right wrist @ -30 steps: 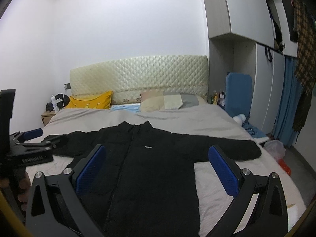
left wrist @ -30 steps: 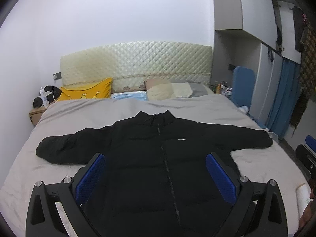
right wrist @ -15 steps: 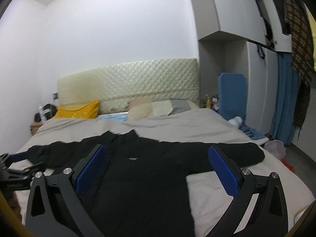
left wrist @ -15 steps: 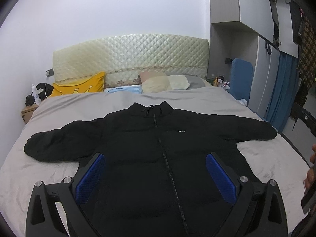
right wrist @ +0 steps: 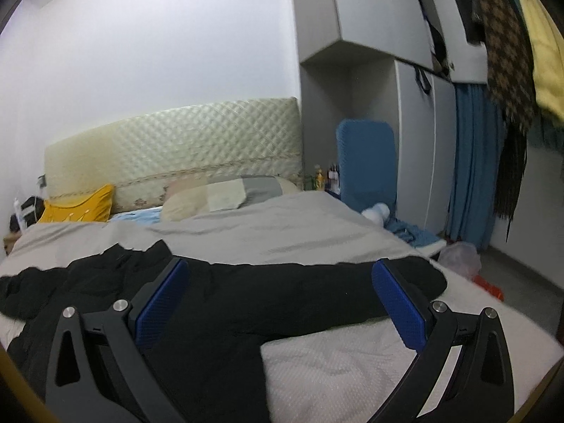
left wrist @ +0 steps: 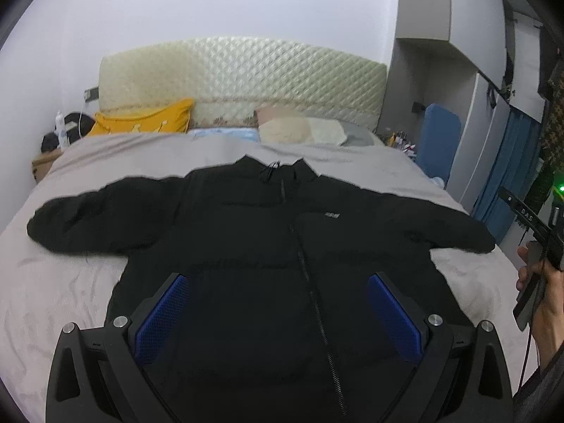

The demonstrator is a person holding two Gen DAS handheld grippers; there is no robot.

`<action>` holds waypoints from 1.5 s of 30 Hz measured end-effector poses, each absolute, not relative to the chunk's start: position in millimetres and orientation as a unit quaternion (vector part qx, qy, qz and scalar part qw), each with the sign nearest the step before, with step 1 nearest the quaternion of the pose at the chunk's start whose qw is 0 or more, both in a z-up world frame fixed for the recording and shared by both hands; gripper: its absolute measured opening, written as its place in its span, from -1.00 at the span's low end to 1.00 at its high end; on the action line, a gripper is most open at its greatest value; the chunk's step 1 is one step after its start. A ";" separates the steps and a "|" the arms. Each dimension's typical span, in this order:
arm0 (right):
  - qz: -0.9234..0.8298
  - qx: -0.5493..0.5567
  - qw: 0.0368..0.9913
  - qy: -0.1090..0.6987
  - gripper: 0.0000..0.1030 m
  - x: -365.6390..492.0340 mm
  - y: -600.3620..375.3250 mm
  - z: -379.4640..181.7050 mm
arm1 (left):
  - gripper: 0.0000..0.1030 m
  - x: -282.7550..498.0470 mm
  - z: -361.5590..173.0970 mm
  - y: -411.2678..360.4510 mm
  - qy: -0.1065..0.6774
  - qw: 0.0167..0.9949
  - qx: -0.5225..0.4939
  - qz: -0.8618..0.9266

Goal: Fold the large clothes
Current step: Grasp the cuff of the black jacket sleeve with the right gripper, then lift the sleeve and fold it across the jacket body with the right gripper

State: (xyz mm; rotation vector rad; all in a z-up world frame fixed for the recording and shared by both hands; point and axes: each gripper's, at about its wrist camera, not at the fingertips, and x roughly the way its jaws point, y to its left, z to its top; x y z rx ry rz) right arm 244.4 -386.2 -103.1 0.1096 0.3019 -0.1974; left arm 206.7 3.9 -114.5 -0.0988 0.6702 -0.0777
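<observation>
A black puffer jacket (left wrist: 268, 246) lies flat and face up on the bed, zipped, with both sleeves spread out. My left gripper (left wrist: 278, 292) is open and empty above the jacket's lower front. My right gripper (right wrist: 280, 282) is open and empty, over the jacket's right sleeve (right wrist: 317, 289) near its cuff. The right gripper's handle and the hand holding it show in the left wrist view (left wrist: 535, 243) at the right edge.
The bed has a grey cover (left wrist: 70, 296) and a quilted cream headboard (left wrist: 243, 77). A yellow pillow (left wrist: 141, 123) and beige pillows (right wrist: 218, 194) lie at the head. A blue chair (right wrist: 366, 162), wardrobe and blue curtain (right wrist: 472, 176) stand to the right. A nightstand (left wrist: 44, 162) is at the left.
My left gripper has moved closer over the jacket's front. My right gripper has swung right and lower, toward the jacket's right sleeve. Both stay open.
</observation>
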 end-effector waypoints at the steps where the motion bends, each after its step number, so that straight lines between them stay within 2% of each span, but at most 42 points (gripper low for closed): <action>1: -0.104 0.056 0.980 0.157 1.00 252.0 -393.9 -110.4 | 0.99 208.5 -119.5 5.6 0.334 0.940 -0.050 -0.037; 4: -0.140 0.069 0.973 0.168 1.00 265.9 -414.7 -135.1 | 0.99 211.0 -132.3 7.0 0.346 0.936 -0.050 -0.034; 8: -0.137 0.142 0.957 0.215 0.99 287.4 -462.5 -175.9 | 0.99 214.4 -143.3 10.0 0.355 0.933 -0.050 -0.027; 12: -0.155 0.203 0.932 0.258 0.81 301.9 -512.5 -215.5 | 0.99 218.4 -151.3 16.3 0.358 0.931 -0.062 -0.024; 16: -0.160 0.270 0.908 0.276 0.77 309.3 -563.9 -250.8 | 0.99 224.6 -160.3 21.7 0.361 0.930 -0.069 -0.018; 20: -0.154 0.346 0.891 0.251 0.75 318.0 -607.0 -274.9 | 0.99 235.5 -171.9 21.0 0.365 0.928 -0.072 -0.013; 23: -0.150 0.388 0.882 0.222 0.62 325.2 -626.7 -291.2 | 0.99 241.5 -178.9 19.0 0.365 0.928 -0.072 -0.011; 26: -0.150 0.429 0.869 0.196 0.62 338.6 -644.0 -305.4 | 0.99 248.8 -184.0 14.2 0.368 0.927 -0.078 -0.009; 32: -0.157 0.459 0.864 0.133 0.56 363.0 -670.9 -307.4 | 0.99 260.5 -182.8 1.4 0.345 0.937 -0.061 -0.003; 33: -0.160 0.461 0.863 0.127 0.37 366.5 -675.3 -306.5 | 0.99 261.4 -182.1 -0.4 0.340 0.939 -0.055 0.000; 34: -0.158 0.466 0.862 0.123 0.01 370.2 -680.1 -306.5 | 0.99 262.9 -181.9 -1.8 0.339 0.940 -0.049 0.002; 37: -0.152 0.475 0.857 0.130 -0.46 377.2 -689.3 -304.9 | 0.99 267.5 -183.2 -2.1 0.342 0.938 -0.046 0.005; 40: -0.158 0.440 0.873 0.138 -0.72 376.2 -684.5 -285.7 | 0.99 270.2 -181.7 1.3 0.348 0.936 -0.050 0.008; 45: -0.176 0.405 0.887 0.139 -0.75 359.3 -683.3 -243.2 | 0.99 260.3 -165.8 11.6 0.324 0.945 -0.044 0.014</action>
